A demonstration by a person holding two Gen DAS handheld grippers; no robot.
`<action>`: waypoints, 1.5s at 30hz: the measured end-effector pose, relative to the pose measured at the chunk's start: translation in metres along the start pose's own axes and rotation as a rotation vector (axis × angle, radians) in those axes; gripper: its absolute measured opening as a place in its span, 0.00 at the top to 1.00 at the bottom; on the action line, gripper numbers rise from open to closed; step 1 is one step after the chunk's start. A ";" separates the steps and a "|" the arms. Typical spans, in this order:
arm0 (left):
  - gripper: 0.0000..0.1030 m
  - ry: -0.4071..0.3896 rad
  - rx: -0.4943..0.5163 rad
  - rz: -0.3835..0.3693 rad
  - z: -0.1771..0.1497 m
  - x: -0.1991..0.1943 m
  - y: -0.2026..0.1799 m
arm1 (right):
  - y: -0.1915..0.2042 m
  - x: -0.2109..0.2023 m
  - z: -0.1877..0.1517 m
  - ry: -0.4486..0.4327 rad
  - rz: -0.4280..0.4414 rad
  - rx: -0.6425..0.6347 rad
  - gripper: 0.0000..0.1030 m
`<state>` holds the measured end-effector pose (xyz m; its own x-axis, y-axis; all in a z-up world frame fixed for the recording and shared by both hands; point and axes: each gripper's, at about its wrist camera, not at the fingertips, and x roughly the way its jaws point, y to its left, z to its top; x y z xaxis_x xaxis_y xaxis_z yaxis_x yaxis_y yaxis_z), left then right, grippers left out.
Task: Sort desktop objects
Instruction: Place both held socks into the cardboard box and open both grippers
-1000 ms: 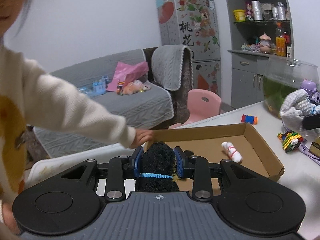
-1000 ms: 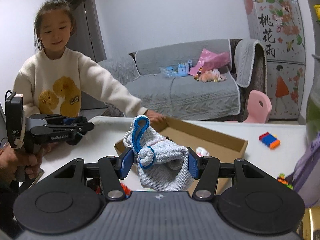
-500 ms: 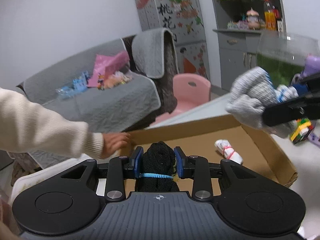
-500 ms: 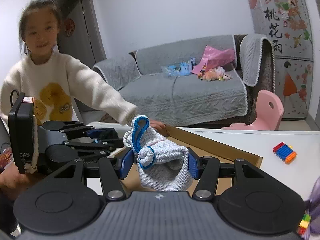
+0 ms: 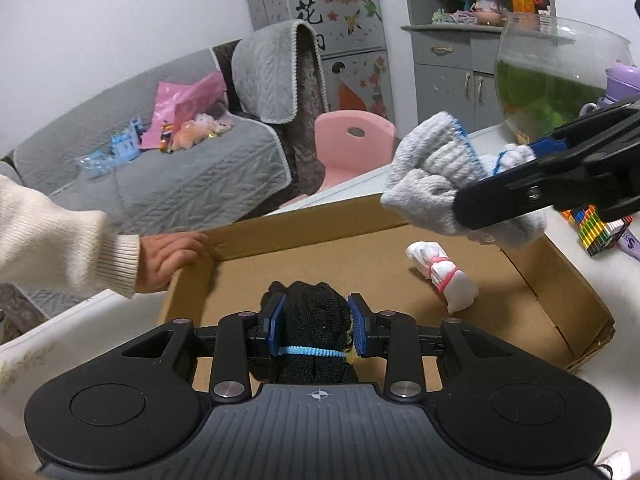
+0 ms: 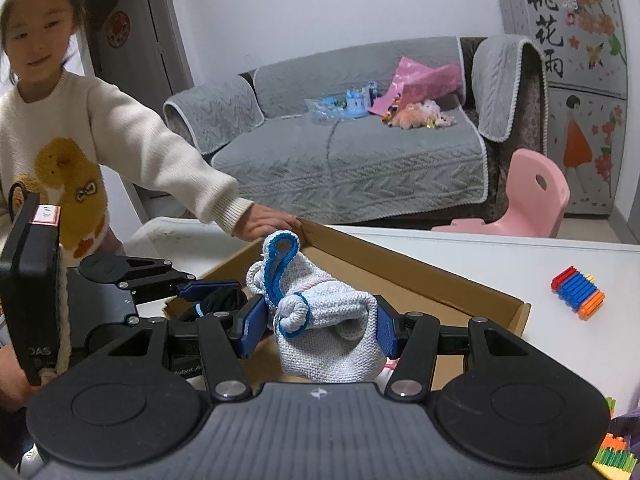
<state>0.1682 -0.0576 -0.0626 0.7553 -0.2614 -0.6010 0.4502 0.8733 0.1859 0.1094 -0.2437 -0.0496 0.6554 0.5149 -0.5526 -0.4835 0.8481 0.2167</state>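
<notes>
— Gloves both: why carry them pinched like that?
— So they stay bundled. My left gripper [image 5: 316, 326] clamps the black glove [image 5: 314, 312] over the box [image 5: 568, 280]; my right gripper [image 6: 320, 326] squeezes the white glove [image 6: 320, 328] above its far side.
— And the hand [image 5: 168, 256]?
— It rests on the rim, perhaps steadying it.

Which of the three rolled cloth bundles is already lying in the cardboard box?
The white bundle tied with a pink band lies on the floor of the cardboard box. The black bundle and the grey bundle are each held in tongs.
</notes>
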 end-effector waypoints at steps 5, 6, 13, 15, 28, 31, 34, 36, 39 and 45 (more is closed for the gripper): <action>0.61 0.010 0.001 -0.006 -0.001 0.007 -0.002 | -0.004 0.008 0.002 0.013 -0.011 0.007 0.50; 0.61 0.012 -0.001 -0.008 -0.001 0.009 -0.002 | -0.004 0.010 0.003 0.014 -0.014 0.006 0.50; 0.61 0.046 -0.019 -0.032 -0.004 0.018 0.002 | -0.006 0.025 0.009 0.033 -0.041 -0.004 0.50; 0.61 0.054 -0.037 -0.041 -0.005 0.018 0.006 | -0.009 0.028 0.012 0.034 -0.045 0.001 0.50; 0.61 0.059 -0.008 -0.139 -0.002 0.027 -0.014 | -0.008 0.038 0.007 0.063 -0.064 -0.013 0.50; 0.60 0.069 0.007 -0.148 -0.002 0.033 -0.021 | -0.011 0.036 0.004 0.069 -0.078 -0.009 0.50; 0.56 0.069 0.017 -0.143 -0.003 0.036 -0.025 | -0.011 0.035 0.002 0.078 -0.085 -0.012 0.50; 0.30 0.064 0.013 -0.128 -0.003 0.036 -0.025 | -0.010 0.037 0.002 0.084 -0.090 -0.019 0.50; 0.11 0.032 0.009 -0.117 -0.004 0.031 -0.024 | -0.009 0.041 0.003 0.088 -0.090 -0.025 0.50; 0.07 0.022 0.048 -0.093 -0.006 0.023 -0.029 | -0.003 0.052 0.005 0.101 -0.083 -0.050 0.50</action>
<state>0.1698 -0.0869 -0.0866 0.6988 -0.3307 -0.6343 0.5403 0.8251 0.1650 0.1481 -0.2185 -0.0750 0.6336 0.4261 -0.6458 -0.4603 0.8785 0.1280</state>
